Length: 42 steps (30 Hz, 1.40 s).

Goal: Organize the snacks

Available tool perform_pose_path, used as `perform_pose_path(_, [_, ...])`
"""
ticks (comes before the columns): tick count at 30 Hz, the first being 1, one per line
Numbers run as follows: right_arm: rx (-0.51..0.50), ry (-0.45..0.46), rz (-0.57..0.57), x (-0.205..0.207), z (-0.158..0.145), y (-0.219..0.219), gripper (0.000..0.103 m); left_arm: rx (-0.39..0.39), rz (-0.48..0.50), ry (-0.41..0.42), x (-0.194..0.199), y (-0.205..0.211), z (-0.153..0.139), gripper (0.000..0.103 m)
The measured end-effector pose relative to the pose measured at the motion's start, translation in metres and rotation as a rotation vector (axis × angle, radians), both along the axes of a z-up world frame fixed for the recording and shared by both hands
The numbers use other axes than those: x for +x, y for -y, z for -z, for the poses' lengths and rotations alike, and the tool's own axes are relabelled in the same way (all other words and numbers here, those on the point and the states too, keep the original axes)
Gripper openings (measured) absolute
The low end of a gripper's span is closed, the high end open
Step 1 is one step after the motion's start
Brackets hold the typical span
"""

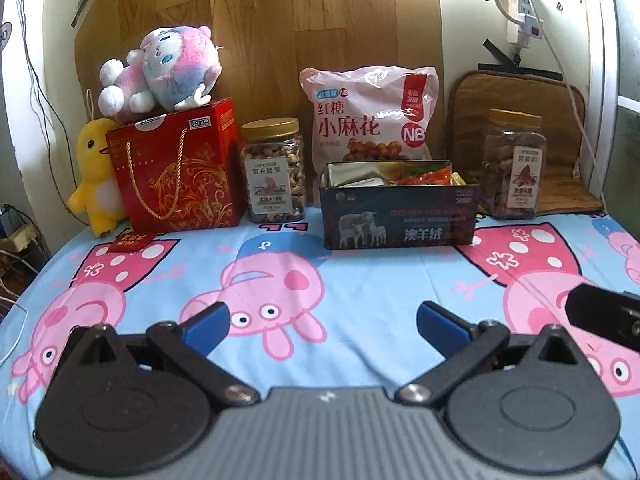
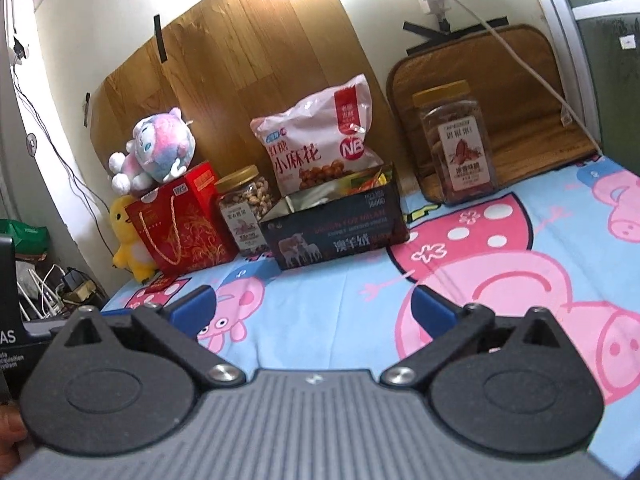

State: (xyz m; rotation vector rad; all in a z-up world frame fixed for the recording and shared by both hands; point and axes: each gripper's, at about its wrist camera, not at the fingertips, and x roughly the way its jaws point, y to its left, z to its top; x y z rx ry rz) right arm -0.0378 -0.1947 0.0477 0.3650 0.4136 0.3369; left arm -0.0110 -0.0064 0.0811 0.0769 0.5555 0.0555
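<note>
A dark open tin box (image 1: 396, 216) (image 2: 336, 228) with snack packets inside stands at the back of the table. Behind it leans a pink snack bag (image 1: 372, 116) (image 2: 320, 144). A nut jar (image 1: 274, 172) (image 2: 244, 208) stands to its left, and a second jar (image 1: 514, 164) (image 2: 456, 144) to its right. My left gripper (image 1: 322, 320) is open over the cartoon-print tablecloth (image 1: 360, 280), with nothing between its blue fingers. My right gripper (image 2: 314, 306) is open too, also with nothing in it, well short of the tin. A black part of the right gripper shows at the left wrist view's right edge.
A red gift bag (image 1: 176, 172) (image 2: 180, 224) carries a pink plush toy (image 1: 160, 68) (image 2: 156, 152), with a yellow plush duck (image 1: 96, 176) (image 2: 128, 236) beside it. A small red packet (image 1: 132, 240) lies in front. A brown mat (image 1: 532, 140) and a wooden board (image 1: 256, 40) lean on the wall. Cables hang left.
</note>
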Motion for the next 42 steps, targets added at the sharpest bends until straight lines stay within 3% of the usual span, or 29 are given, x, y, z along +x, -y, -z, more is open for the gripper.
perform_pose_path(42, [0.024,-0.055,-0.010,0.007,0.009,-0.004,0.103,0.093,-0.092,-0.070,0.016,-0.011,0.024,0.103])
